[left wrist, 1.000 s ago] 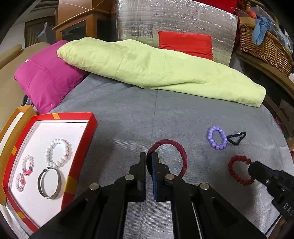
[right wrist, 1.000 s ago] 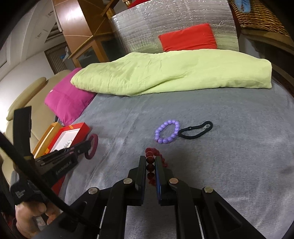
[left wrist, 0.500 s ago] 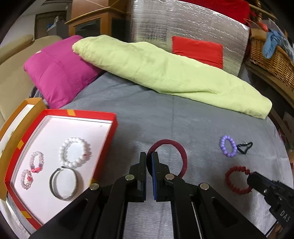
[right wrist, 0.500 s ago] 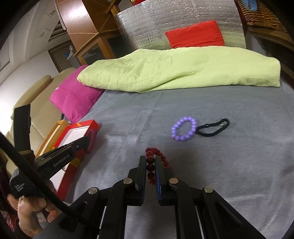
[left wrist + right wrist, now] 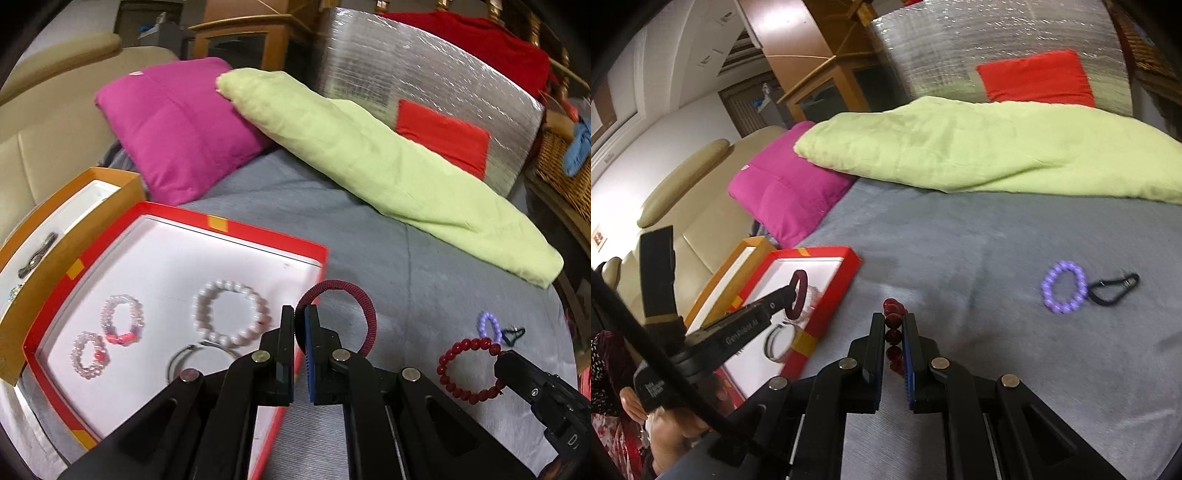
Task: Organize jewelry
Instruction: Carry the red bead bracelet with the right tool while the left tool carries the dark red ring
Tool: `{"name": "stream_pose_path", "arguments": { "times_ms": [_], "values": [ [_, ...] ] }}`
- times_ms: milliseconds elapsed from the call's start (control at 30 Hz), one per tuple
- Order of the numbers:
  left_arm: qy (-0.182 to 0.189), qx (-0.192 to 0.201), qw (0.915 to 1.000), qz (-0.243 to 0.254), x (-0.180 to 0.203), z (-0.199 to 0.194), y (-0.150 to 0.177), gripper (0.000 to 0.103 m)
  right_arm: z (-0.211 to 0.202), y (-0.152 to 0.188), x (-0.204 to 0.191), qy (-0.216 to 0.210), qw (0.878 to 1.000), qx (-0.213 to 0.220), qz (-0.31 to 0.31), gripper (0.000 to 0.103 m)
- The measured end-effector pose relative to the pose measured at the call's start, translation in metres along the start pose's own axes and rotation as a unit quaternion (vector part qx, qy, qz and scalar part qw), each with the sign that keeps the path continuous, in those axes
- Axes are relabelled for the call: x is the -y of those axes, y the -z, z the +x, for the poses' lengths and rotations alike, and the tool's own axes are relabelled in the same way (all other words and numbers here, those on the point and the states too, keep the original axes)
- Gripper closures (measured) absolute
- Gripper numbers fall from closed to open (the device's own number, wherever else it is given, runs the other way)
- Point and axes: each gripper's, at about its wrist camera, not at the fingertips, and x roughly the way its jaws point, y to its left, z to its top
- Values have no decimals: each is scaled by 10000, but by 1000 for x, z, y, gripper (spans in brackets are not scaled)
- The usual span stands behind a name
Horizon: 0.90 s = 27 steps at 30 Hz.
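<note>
Your left gripper (image 5: 300, 325) pinches the maroon bangle (image 5: 341, 314) over the red tray's right edge (image 5: 321, 266); your right gripper (image 5: 894, 332) clamps the red bead bracelet (image 5: 893, 325) above open grey bed (image 5: 997, 251) beside it.

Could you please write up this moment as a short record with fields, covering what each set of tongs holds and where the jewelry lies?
left tongs: shut on the maroon band, at the red tray's near edge
right tongs: shut on the red bead bracelet, above the grey blanket
red tray: holds a white bead bracelet, two pink bead bracelets, a silver bangle
still on blanket: purple bead bracelet, black clip beside it
orange box: left of the tray
</note>
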Motion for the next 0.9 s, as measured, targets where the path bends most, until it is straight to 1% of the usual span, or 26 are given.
{"name": "stream_pose_path", "arguments": {
  "times_ms": [67,267,467,700,900],
  "values": [
    [-52,26,9999,-101,-7,-1,-2,98,3,-5,-11,-50,10000,4,-77,93],
    [-359,159,9985,-375,-34,-7,-6,98,12,-15,-40,-226,9994,-6,-276,93],
    [-546,147,9968,-572,-61,-5,-8,98,27,-22,-69,-430,9982,-52,-419,93],
    [-714,132,9943,-781,-88,-4,-11,98,53,-25,-104,-591,9961,-191,-634,93],
    [-786,75,9929,-895,-105,-1,-12,98,74,-25,-123,-665,9947,-324,-714,93]
  ]
}}
